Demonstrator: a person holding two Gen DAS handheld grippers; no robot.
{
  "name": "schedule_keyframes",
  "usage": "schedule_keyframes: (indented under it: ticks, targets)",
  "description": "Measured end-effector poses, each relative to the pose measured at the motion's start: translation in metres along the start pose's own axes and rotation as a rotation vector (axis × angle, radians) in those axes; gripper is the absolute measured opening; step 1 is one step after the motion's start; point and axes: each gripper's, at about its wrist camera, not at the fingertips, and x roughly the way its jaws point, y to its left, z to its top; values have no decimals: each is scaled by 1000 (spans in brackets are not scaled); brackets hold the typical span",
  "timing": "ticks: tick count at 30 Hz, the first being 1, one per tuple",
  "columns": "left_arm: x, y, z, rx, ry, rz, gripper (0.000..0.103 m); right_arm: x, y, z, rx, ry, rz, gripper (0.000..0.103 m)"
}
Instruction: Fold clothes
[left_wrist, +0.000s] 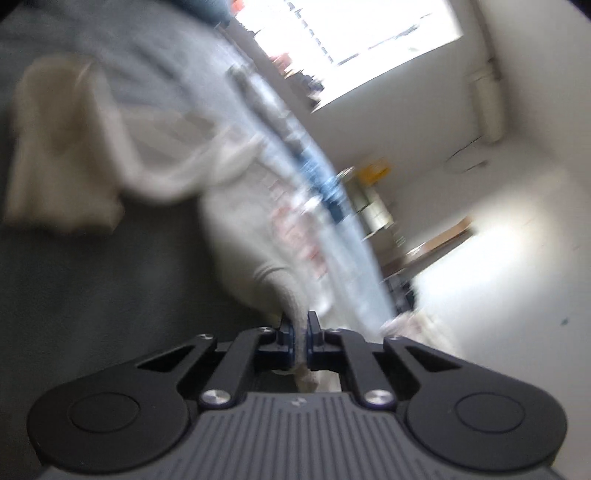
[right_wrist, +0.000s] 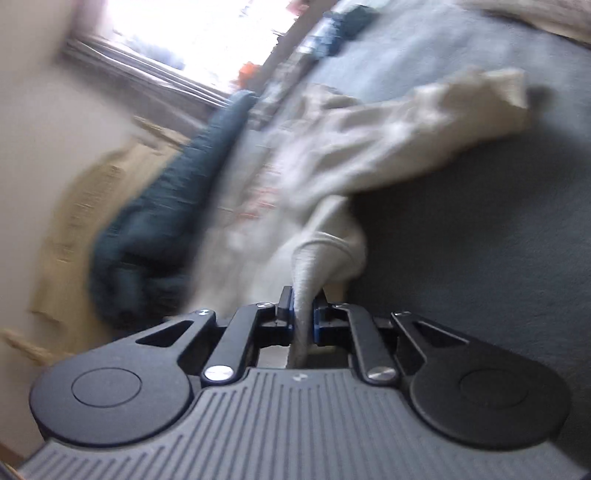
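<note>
A cream sweatshirt (left_wrist: 243, 206) with a reddish print lies rumpled on a dark grey surface (left_wrist: 92, 288). My left gripper (left_wrist: 300, 325) is shut on its ribbed hem, which runs between the pads and hangs below them. In the right wrist view the same cream sweatshirt (right_wrist: 332, 166) spreads away from me, one sleeve (right_wrist: 461, 107) reaching right. My right gripper (right_wrist: 303, 301) is shut on another part of the ribbed hem. Both views are tilted and blurred.
A second cream garment (left_wrist: 62, 147) lies at the left. A dark teal garment (right_wrist: 166, 206) is bunched at the surface's edge beside a tan cloth (right_wrist: 77, 206). A bright window (left_wrist: 351, 33) and white walls lie beyond; a dark blue item (right_wrist: 340, 26) sits far back.
</note>
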Motion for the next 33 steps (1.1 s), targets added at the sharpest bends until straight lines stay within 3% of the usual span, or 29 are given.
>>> schedule_keyframes:
  ticks: [8,11,16,22,24,27,29,31,32,33]
  targets:
    - [-33,-52,84,36,-223,-107,5,-12,76,83,-90,-183,153,7]
    - [-47,-61,88,46,-249,-111,5,-29,87,90,-89,-204,195,7]
    - [-58,-51,56,28,-195,-65,5,-40,63,52,-27,-149,167,7]
    - [-81,-1,-4,-1,-96,109,4,-46,11,-21,80,-51,55,6]
    - [-79,20,-20,-12,-50,185,4,-43,-4,-39,79,6,-50,6]
    - [-73,40,-29,-11,7,292,5,-44,-14,-45,68,59,-223,10]
    - [-73,42,-26,1,7,314,12,-59,-7,-34,21,10,-270,11]
    - [-80,34,-22,39,-36,326,28,-72,14,-16,-76,-68,-295,19]
    - [-83,28,-22,65,-67,337,30,-74,25,-7,-127,-106,-300,32]
    - [-85,21,-22,88,-85,343,40,-68,38,1,-190,-123,-303,46]
